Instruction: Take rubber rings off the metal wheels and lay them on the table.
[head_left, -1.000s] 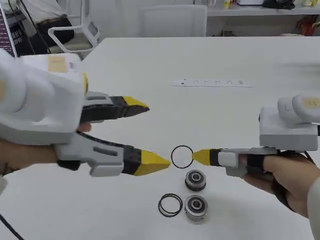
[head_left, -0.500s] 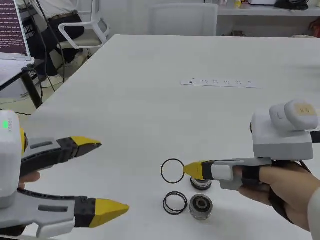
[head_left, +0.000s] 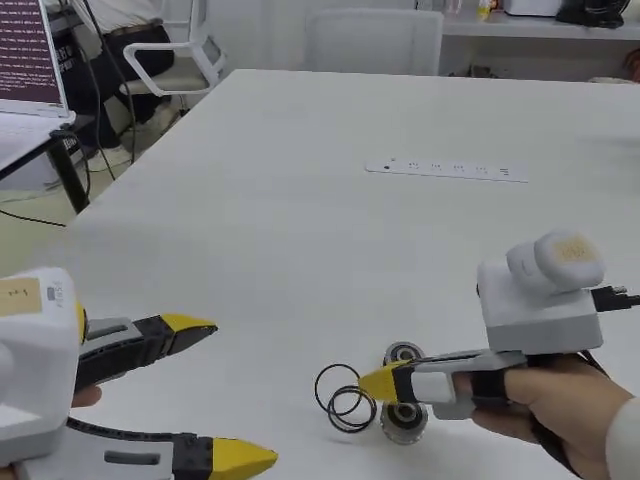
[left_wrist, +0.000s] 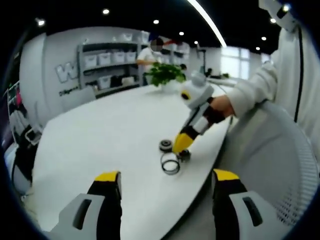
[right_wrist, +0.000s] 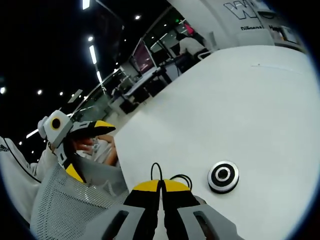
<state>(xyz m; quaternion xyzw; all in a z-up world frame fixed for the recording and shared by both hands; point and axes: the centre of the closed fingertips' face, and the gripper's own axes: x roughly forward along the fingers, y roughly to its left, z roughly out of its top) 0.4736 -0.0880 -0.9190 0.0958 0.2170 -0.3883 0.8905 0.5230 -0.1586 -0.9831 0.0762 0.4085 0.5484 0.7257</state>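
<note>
right gripper (head_left: 380, 383): jaws pressed together on one thin rubber ring; in the right gripper view we see the seam closed.
held ring (head_left: 335, 384): pinched at its rim and sticking out straight ahead of the tips. It is edge-on to the seam in the right gripper view. We can't tell if its far edge touches the table (head_left: 300, 180).
loose rings (head_left: 352, 407): we count two, overlapped and flat on the table, just ahead of and below the right tips. They cross the held ring in the head view.
metal wheels (head_left: 403, 354): two, one on either side of the right jaws, near the tips. They are too small for us to tell if any rubber is left on them.
left gripper (head_left: 225, 392): jaws wide, holding nothing, well apart from the rings, which lie dead ahead of its gap.
key relation: table is directly under the held ring, beside the loose pair; right gripper is the nearer one.
next, we judge: lower and let go beside the pair.
count: three rings, two wheels, two grippers.
</note>
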